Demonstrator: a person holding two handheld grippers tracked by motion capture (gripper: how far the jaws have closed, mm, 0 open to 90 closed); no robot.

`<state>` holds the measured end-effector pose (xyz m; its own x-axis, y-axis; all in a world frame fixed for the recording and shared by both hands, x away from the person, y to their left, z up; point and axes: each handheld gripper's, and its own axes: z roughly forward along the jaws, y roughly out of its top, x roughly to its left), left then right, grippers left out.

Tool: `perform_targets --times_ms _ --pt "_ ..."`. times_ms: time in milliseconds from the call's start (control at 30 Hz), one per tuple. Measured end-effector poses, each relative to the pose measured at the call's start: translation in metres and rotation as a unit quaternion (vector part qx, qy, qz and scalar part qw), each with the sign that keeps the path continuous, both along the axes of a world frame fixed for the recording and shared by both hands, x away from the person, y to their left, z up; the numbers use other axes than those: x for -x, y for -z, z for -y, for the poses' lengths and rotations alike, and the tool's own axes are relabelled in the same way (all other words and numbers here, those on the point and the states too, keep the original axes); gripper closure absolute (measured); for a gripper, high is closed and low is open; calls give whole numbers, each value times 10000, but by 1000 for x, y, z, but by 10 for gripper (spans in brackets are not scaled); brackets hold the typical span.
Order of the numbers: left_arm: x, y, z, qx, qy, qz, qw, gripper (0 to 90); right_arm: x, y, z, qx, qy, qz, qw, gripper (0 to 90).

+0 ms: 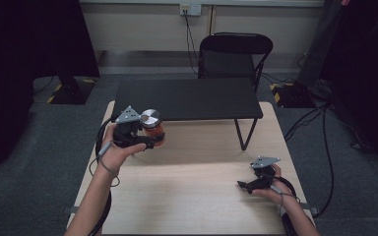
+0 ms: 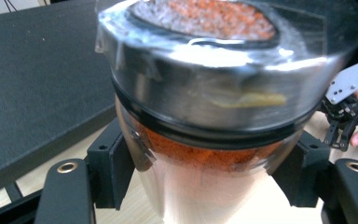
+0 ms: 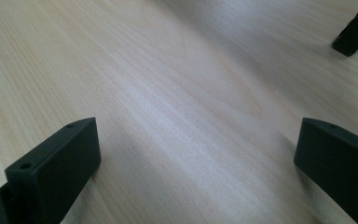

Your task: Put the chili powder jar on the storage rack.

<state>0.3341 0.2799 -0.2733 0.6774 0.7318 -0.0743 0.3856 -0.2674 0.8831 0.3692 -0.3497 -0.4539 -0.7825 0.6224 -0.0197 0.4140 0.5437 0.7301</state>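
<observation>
On the left I see my left claw (image 1: pixel 150 137) up above the tabletop (image 1: pixel 192 196), near the far left corner. Its two black jaws are pressed on the sides of a jar (image 1: pixel 152 127), so it is clamped on the jar. The jar is clear, with orange stuff inside and a shiny silver lid (image 1: pixel 150 117) on top. In the left gripper view the jar (image 2: pixel 205 154) sits right between the jaws, tipped toward the camera, and the lid (image 2: pixel 214 88) has see-through tape or wrap over it. Just behind the jar stands a low black shelf (image 1: pixel 187 98) on thin legs, and behind that a black folding chair (image 1: pixel 234 54). On the right my right claw (image 1: pixel 244 186) rests low by the near right edge of the tabletop, well apart from the jar. In the right gripper view its jaws are wide apart with bare light wood (image 3: pixel 182 107) between them.
</observation>
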Motion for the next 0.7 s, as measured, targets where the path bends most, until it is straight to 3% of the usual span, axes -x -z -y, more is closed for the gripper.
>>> perform_targets --times_ms 700 --pt "-23 -33 12 -31 -162 11 9999 310 0 0 0 -1 -6 7 10000 0"
